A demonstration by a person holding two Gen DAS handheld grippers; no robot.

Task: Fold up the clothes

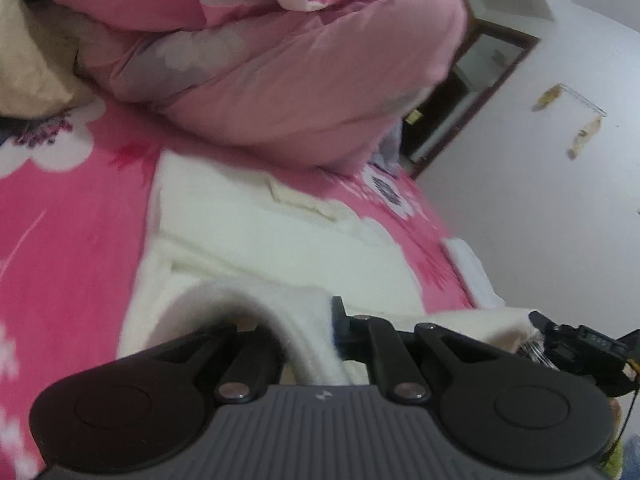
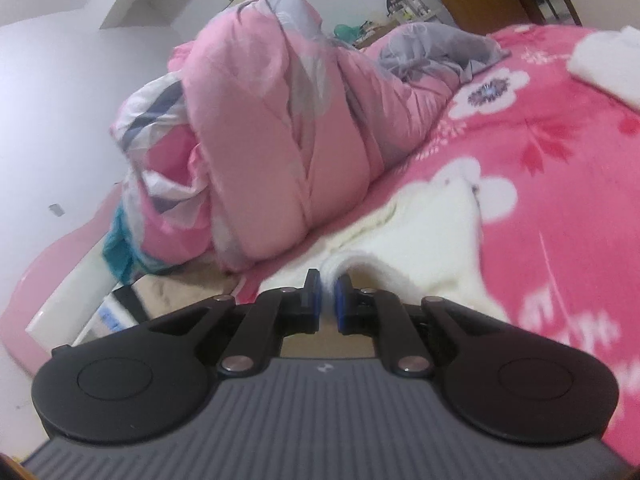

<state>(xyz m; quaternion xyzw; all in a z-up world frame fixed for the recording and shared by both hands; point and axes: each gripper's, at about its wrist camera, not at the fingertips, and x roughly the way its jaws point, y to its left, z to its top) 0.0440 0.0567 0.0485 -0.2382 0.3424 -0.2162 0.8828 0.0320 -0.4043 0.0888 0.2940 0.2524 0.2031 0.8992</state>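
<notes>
Cream fleece garment (image 1: 256,236) lay spread on the pink floral bedsheet (image 1: 72,220), just in front of the bunched pink duvet (image 1: 304,92). Right gripper (image 2: 328,300) had its blue-padded fingers (image 2: 316,300) pressed onto a raised edge of the fleece, pinching it; cloth arched up from the pinch and trailed away toward the duvet. Left gripper (image 1: 304,340): a fold of the same fleece ran up over and between its fingers, one blue-padded fingertip (image 1: 338,320) visible, the other buried under cloth. It looked like a grasp, but I could not tell whether those fingers were actually clamped. The right gripper's tip also showed in the left view, on the side away from the duvet.

Judgement: both grippers sat on the near hem, which fit a lift-and-carry of that edge toward the duvet side, or equally a fold just laid down. Doing it well would call for keeping both held points level, equal tension between them so the hem stays straight, and low travel so the fleece does not drag the sheet.

Room: the duvet crowded the garment's far edge, little space there. Open sheet lay to either side of the garment. A second white piece (image 2: 608,64) lay well away from the duvet, near the bed's edge. Frames were blurred, so seams were unclear.
</notes>
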